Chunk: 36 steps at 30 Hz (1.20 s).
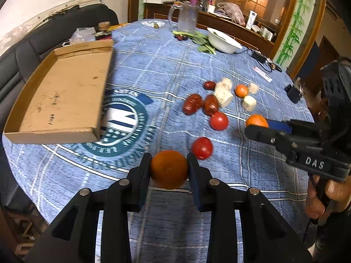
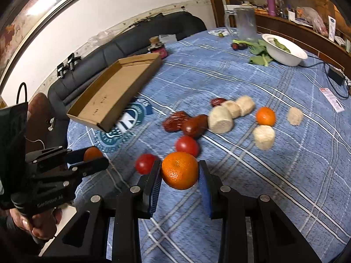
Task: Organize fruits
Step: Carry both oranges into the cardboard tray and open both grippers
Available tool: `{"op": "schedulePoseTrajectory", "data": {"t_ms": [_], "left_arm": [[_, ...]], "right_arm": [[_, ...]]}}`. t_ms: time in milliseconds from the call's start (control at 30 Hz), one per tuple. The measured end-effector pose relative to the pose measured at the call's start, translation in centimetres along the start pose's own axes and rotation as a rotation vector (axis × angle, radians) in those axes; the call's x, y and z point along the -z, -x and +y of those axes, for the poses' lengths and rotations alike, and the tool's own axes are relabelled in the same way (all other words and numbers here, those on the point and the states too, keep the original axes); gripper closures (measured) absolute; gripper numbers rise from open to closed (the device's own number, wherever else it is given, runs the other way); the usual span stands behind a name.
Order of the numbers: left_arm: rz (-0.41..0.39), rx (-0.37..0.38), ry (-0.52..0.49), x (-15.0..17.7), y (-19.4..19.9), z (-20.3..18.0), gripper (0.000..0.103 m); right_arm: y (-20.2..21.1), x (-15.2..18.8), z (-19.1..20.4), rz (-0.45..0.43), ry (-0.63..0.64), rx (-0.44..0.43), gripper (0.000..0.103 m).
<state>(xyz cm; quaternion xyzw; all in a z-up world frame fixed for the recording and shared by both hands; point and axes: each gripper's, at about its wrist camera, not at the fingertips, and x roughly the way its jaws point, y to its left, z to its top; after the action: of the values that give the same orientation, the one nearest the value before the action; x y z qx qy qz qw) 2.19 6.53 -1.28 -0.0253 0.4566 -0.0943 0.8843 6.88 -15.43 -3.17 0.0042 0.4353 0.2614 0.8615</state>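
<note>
A: Surface? 
B: Round table, blue plaid cloth (image 1: 166,65). Cardboard tray (image 1: 65,96) ahead-left of the left gripper (image 1: 169,168).
A: Grips?
B: Left clamped on an orange (image 1: 169,169), right gripper (image 2: 179,173) clamped on another orange (image 2: 180,171), both lifted clear of the cloth.
A: Rest?
B: Two tomatoes (image 2: 187,145) just ahead of the right gripper; red dates (image 2: 195,125), pale chunks (image 2: 220,119) and a third orange (image 2: 265,116) further ahead.

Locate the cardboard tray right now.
The cardboard tray lies at the table's left side by the sofa, partly over the round printed logo, left of the fruit.
</note>
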Motion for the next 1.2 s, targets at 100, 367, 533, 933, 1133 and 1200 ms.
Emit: {"op": "schedulePoseTrajectory", "data": {"t_ms": [100, 367, 533, 933, 1133, 1200], "left_arm": [[-0.011, -0.009, 0.021, -0.3, 0.4, 1.1, 0.073], [-0.03, -0.039, 0.053, -0.6, 1.0, 3.5, 0.073], [-0.049, -0.065, 0.079, -1.1, 1.7, 5.8, 0.073], [-0.129, -0.233, 0.111, -5.4, 3.4, 13.9, 0.073], [-0.107, -0.277, 0.141, -7.3, 1.4, 17.6, 0.073], [-0.091, -0.277, 0.148, -7.5, 0.5, 18.2, 0.073]], "right_arm": [[-0.6, -0.5, 1.1, 0.012, 0.017, -0.014, 0.07], [-1.5, -1.4, 3.1, 0.018, 0.039, -0.047, 0.07], [-2.4, -2.5, 4.5, 0.022, 0.027, -0.106, 0.07], [-7.8, -8.0, 14.3, 0.036, 0.143, -0.225, 0.07], [-13.7, -9.9, 17.4, 0.088, 0.169, -0.222, 0.071], [-15.5, -10.0, 18.0, 0.114, 0.177, -0.21, 0.071]]}}
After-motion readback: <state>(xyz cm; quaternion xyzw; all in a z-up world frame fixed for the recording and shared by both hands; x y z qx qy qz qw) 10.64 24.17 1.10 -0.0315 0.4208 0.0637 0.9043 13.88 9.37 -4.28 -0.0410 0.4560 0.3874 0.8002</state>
